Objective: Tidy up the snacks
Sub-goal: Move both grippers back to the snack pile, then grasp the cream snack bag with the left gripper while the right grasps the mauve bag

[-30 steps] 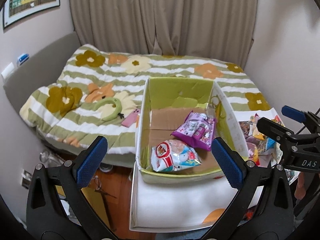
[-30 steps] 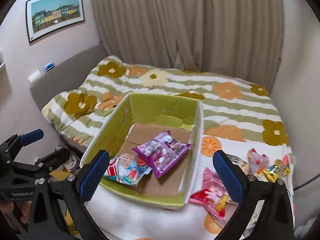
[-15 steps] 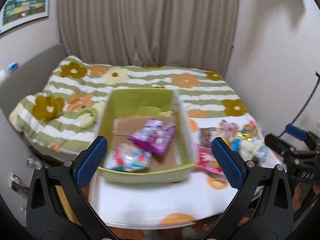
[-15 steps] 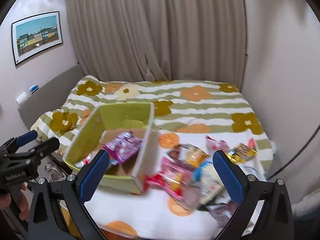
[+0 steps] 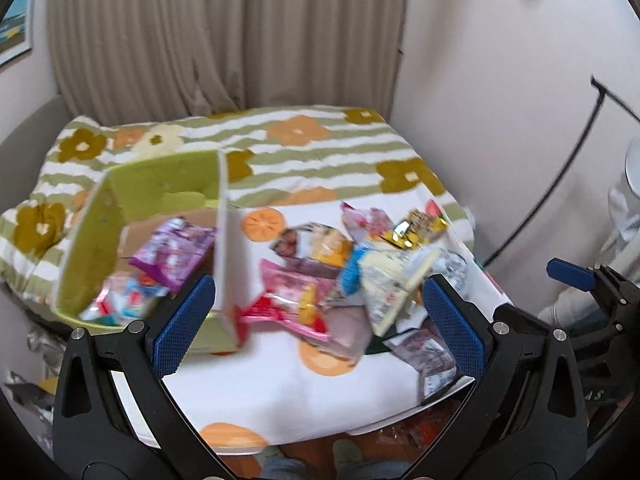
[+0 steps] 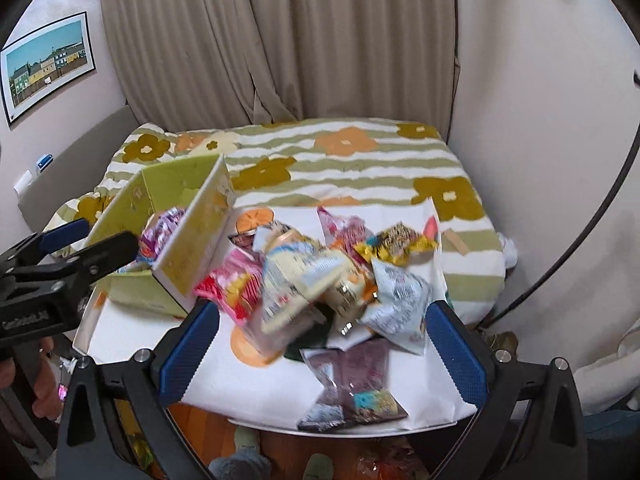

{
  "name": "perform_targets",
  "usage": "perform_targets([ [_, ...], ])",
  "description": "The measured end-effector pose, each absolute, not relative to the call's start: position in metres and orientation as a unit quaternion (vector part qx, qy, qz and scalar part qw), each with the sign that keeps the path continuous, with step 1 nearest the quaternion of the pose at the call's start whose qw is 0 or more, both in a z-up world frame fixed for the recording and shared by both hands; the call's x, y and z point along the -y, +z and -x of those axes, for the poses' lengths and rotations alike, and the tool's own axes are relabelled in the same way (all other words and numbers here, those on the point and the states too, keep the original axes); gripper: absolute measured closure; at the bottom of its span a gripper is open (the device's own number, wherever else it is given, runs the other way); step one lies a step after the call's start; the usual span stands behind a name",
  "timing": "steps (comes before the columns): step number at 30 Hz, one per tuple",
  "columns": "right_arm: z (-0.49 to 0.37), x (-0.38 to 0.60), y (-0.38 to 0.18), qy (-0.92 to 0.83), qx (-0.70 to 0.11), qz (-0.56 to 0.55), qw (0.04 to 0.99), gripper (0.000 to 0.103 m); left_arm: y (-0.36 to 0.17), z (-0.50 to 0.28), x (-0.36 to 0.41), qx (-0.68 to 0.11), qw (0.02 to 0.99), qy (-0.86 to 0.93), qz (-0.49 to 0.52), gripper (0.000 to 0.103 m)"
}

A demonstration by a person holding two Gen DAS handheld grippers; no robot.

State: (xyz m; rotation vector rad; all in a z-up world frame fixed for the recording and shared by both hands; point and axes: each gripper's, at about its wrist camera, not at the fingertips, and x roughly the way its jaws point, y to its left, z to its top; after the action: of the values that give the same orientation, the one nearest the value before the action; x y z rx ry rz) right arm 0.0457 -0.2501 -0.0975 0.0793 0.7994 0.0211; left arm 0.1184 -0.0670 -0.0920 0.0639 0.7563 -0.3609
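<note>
Both wrist views have swung rightward since a second ago, so the green box (image 5: 132, 216), which then filled the middle of each view, now sits off to the left and the loose pile of snack packets (image 6: 320, 276) lies straight ahead on the white sheet (image 5: 280, 392) over the bed. By my reading the job is only just begun: two packets are inside the box, a purple packet (image 5: 172, 252) lying partly over a red, white and blue one (image 5: 124, 304), while a good many more remain outside it, heaped just beside the box's right wall, among them a pink packet (image 5: 292, 304), a gold-wrapped one (image 6: 396, 244) and a dark purple packet (image 6: 352, 384) nearest the sheet's front edge. Much of the pile is motion-blurred, so I cannot count it. The left gripper (image 5: 316, 324) has its jaws spread wide with nothing between the blue pads, hanging above the sheet and touching no packet. The right gripper (image 6: 324, 348) is likewise released and bare, poised over the near side of the pile and looking best placed for the next pick, though which packet it is meant for cannot be told
</note>
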Motion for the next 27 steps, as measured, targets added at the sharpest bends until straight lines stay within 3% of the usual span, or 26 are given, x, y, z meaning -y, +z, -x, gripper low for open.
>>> perform_targets([
  [11,-0.044,0.280,-0.177,0.009,-0.459,-0.060,0.887,0.000,-0.175,-0.163,0.147,-0.422,0.859,-0.254,-0.136,0.000],
  [21,-0.059,0.278,-0.230,0.016,-0.496,-0.045,0.867,0.000,-0.227,-0.198,0.175,-0.439,0.840,-0.272,-0.165,0.000],
  [25,-0.064,0.277,-0.241,0.020,-0.503,-0.042,0.863,0.000,-0.235,-0.202,0.177,-0.448,0.834,-0.277,-0.163,0.021],
  [27,-0.067,0.277,-0.246,0.024,-0.505,-0.041,0.862,0.000,-0.239,-0.203,0.176,-0.452,0.833,-0.272,-0.167,0.025],
])
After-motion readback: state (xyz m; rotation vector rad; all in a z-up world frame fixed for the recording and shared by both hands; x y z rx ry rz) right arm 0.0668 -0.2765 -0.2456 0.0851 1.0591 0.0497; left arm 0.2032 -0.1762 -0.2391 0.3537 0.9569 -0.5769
